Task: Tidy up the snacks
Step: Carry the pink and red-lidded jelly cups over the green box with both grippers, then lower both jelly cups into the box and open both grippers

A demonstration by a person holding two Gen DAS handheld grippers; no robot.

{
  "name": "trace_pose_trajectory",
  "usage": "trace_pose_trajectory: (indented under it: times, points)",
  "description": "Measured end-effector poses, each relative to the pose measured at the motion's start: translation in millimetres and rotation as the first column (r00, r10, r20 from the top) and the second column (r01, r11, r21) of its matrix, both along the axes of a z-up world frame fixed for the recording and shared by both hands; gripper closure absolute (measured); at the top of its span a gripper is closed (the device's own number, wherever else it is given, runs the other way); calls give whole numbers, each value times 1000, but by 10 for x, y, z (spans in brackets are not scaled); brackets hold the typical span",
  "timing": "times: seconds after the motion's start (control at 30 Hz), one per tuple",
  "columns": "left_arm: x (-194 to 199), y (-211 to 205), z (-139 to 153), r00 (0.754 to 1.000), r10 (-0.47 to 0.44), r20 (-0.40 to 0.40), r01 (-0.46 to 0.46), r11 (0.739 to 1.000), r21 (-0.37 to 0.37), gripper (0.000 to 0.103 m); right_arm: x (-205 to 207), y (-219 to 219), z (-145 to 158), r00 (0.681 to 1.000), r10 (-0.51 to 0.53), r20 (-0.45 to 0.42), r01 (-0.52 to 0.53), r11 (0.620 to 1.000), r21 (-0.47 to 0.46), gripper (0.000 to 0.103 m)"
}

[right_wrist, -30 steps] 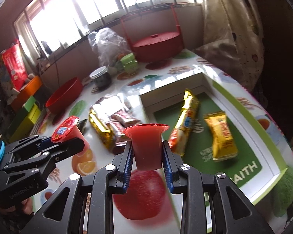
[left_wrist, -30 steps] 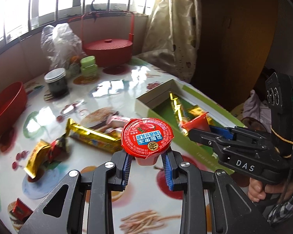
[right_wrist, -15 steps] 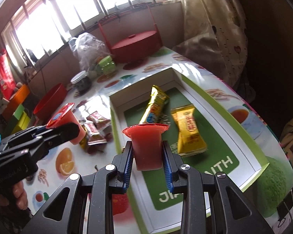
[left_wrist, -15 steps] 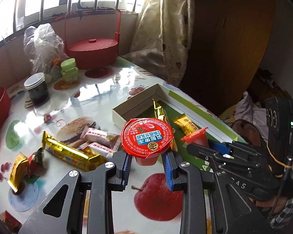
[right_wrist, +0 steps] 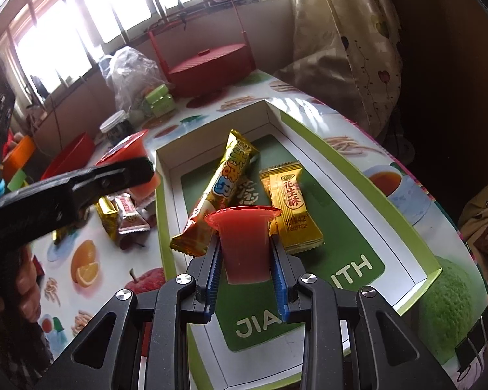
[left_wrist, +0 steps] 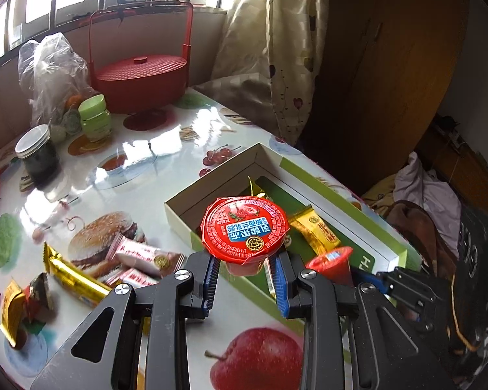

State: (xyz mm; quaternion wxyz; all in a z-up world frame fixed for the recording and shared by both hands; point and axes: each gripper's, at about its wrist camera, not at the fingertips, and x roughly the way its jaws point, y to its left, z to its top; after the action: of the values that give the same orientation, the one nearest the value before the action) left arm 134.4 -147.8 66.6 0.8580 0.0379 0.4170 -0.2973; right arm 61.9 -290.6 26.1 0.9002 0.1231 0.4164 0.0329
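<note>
My left gripper is shut on a red jelly cup with a printed foil lid, held above the near left wall of the green and white box. My right gripper is shut on a second red jelly cup, hanging over the box floor. In the box lie a long gold bar and a gold peanut candy. On the table to the left lie a gold bar and pink wrapped candies. The right gripper with its cup shows in the left wrist view.
A red lidded basket, a plastic bag, a green jar and a dark jar stand at the table's far side. A red bowl sits at the left. A curtain hangs beyond the table edge.
Both grippers have moved right, toward and over the box, each keeping its jelly cup. The right cup now hangs lower above the box floor.
</note>
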Motion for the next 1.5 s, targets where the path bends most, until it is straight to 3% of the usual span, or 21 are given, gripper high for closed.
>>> trace_pose_trajectory:
  times: [0.6,1.07,1.5]
  points:
    - [223,-234,-264,998,15,-54,-12,999,50,73,59,-18,-111,1000,-13,0,13,1000,-27,75]
    - [277,-264,-332,997,15,-74,-12,999,39,72,70,-20,-117,1000,-9,7,9,1000,-27,75]
    - [232,-240,-299,997,19,-70,-17,999,32,65,65,27,-89,1000,-5,8,6,999,-34,65]
